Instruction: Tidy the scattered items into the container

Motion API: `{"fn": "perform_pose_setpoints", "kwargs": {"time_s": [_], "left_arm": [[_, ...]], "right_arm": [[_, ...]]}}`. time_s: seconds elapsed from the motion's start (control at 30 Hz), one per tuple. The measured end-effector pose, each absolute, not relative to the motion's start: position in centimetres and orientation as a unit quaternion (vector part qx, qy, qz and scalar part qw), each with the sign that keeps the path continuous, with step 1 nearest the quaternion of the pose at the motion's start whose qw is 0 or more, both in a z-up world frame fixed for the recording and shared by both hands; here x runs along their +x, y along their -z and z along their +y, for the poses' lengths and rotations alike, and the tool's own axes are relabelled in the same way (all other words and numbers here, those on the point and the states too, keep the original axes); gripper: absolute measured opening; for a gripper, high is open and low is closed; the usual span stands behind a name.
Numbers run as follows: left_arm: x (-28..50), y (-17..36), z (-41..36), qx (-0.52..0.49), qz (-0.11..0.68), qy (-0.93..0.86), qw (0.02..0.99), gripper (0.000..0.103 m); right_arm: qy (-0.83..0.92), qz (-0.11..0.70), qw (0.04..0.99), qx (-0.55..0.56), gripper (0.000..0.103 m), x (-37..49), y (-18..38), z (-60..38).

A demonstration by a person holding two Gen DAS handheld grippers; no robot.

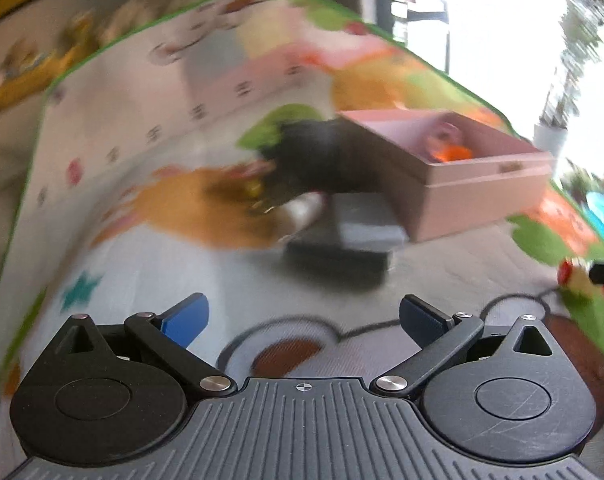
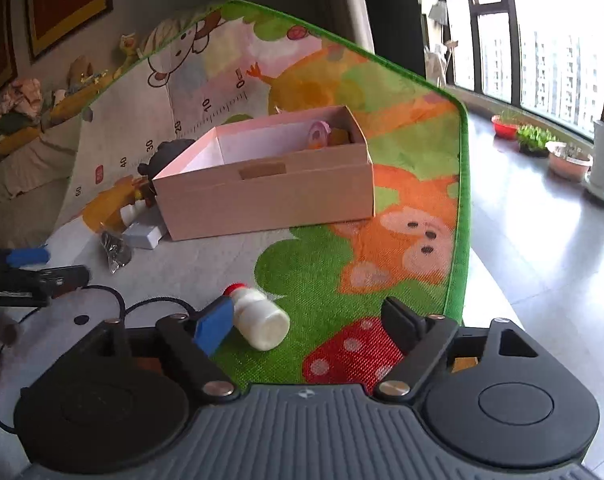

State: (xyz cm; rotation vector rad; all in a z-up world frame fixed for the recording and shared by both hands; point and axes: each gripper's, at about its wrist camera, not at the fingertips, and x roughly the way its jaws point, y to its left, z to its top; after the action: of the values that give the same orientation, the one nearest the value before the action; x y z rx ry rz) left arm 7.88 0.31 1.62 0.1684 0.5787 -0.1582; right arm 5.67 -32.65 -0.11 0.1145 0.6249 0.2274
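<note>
- Two claws, left claw [image 1: 304, 316] and right claw [image 2: 308, 324], both spread wide, empty.
- Small white red-capped plastic bottle [image 2: 258, 316] lies near, touching right claw's blue left finger.
- Pink open cardboard box [image 2: 270, 184] sits far, bare cartoon play mat [image 2: 342, 280] between.

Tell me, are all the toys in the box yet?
Not yet. A pink toy and something orange beside it already sit in the pink box. Both grippers, left and right, are open and empty. Still on the mat: the little white bottle, a small clear bag, a white box and a dark toy.
</note>
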Motion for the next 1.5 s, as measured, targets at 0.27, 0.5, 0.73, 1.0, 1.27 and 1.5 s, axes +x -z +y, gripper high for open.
{"fn": "perform_pose_setpoints", "kwargs": {"time_s": [0.27, 0.5, 0.73, 1.0, 1.27, 1.5], "left_arm": [[13.1, -0.9, -0.5, 0.096, 0.311, 0.141, 0.935, 0.103], [14.0, -0.6, 0.0, 0.056, 0.321, 0.156, 0.933, 0.103], [12.6, -1.0, -0.8, 0.062, 0.310, 0.158, 0.936, 0.088], [7.9, -1.2, -2.7, 0.011, 0.327, 0.211, 0.921, 0.062], [9.3, -2.1, -1.6, 0.058, 0.289, 0.201, 0.934, 0.097], [13.5, -1.0, -1.0, 0.085, 0.297, 0.204, 0.929, 0.097]], "right_arm": [[-0.118, 0.313, 0.939, 0.076, 0.087, 5.8, 0.4, -33.0], [-0.125, 0.317, 0.937, 0.079, 0.091, 6.0, 0.5, -33.0], [-0.125, 0.318, 0.936, 0.079, 0.092, 6.0, 0.5, -33.0], [-0.127, 0.320, 0.936, 0.079, 0.097, 6.1, 0.6, -32.9], [-0.126, 0.322, 0.935, 0.077, 0.098, 6.2, 0.6, -33.0], [-0.128, 0.323, 0.935, 0.075, 0.099, 6.3, 0.5, -33.0]]}}
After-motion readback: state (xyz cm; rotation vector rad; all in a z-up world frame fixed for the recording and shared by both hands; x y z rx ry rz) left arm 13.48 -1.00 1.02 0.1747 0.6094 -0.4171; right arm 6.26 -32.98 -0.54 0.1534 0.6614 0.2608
